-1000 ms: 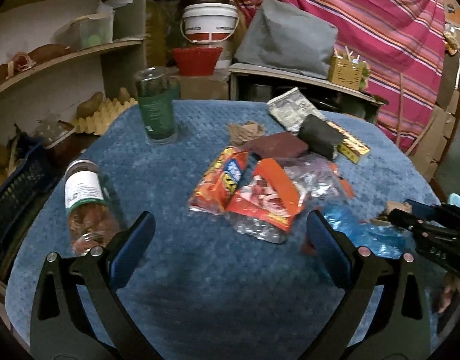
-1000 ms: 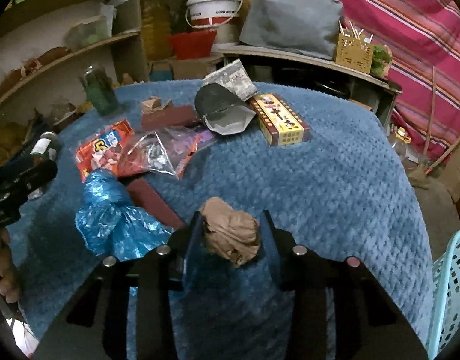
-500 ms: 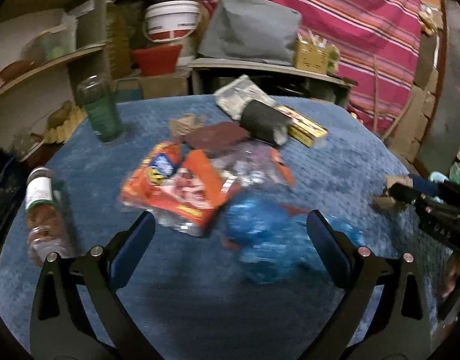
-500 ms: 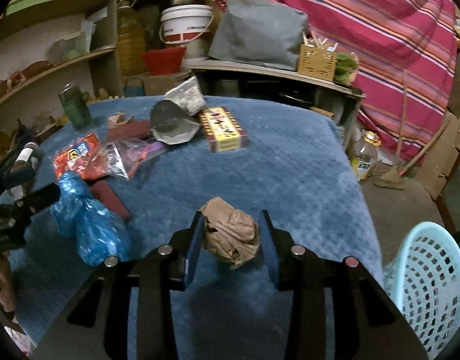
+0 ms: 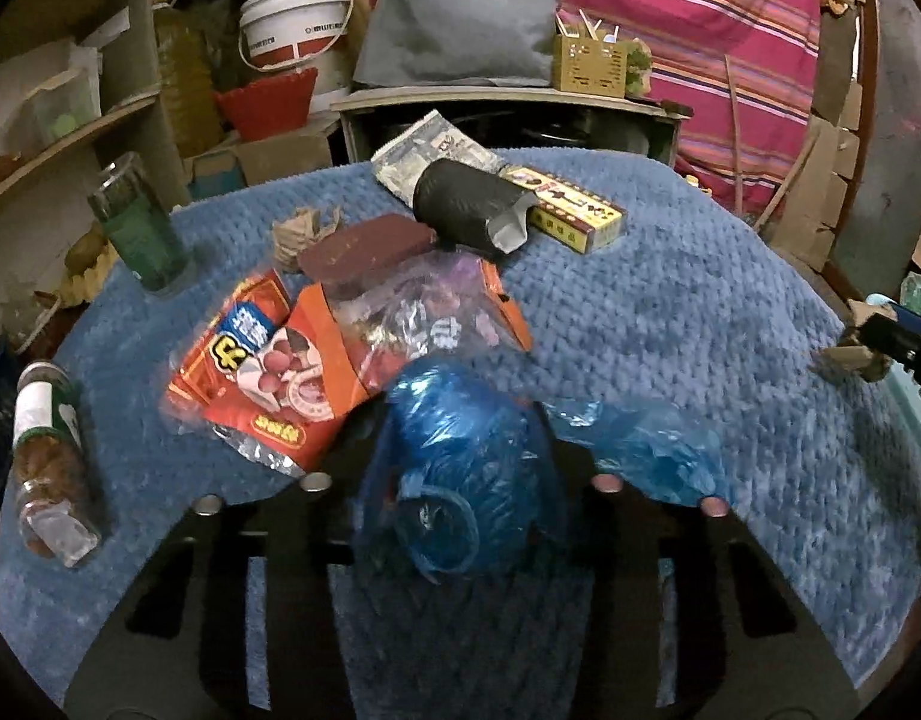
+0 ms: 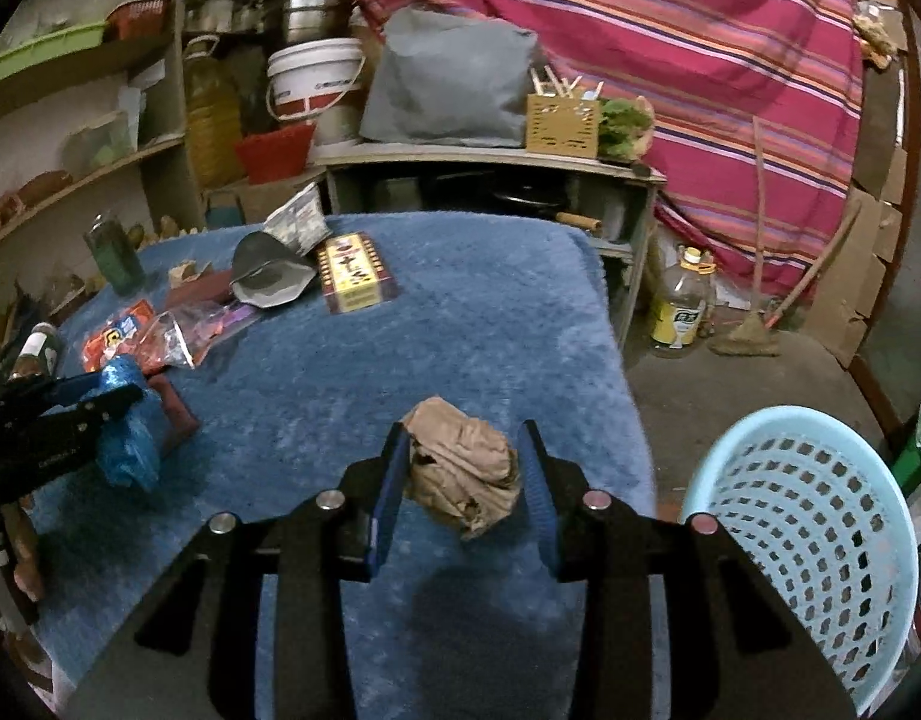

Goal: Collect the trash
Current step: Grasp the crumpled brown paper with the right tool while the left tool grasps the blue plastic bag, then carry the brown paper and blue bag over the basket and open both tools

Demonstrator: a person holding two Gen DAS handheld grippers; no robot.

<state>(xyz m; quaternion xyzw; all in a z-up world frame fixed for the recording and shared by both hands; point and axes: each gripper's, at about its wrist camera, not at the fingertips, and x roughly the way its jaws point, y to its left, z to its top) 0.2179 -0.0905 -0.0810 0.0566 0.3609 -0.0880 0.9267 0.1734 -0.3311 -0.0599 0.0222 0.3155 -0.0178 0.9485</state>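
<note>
Within the last second the left gripper (image 5: 460, 480), whose jaws had stood wide over bare blue cloth, had shifted across to the crumpled blue plastic bag (image 5: 460, 468) and was closing around it, the bag bunched between the pads. The right gripper (image 6: 463, 474) had kept its jaws clamped on the crumpled brown paper wad (image 6: 460, 465) while carrying it towards the pale blue perforated plastic basket (image 6: 820, 516) on the floor beside the surface (image 6: 460, 330). Wrappers, a box and bottles remained on the blue textured cloth; cluttered shelves and a striped pink curtain stood behind
</note>
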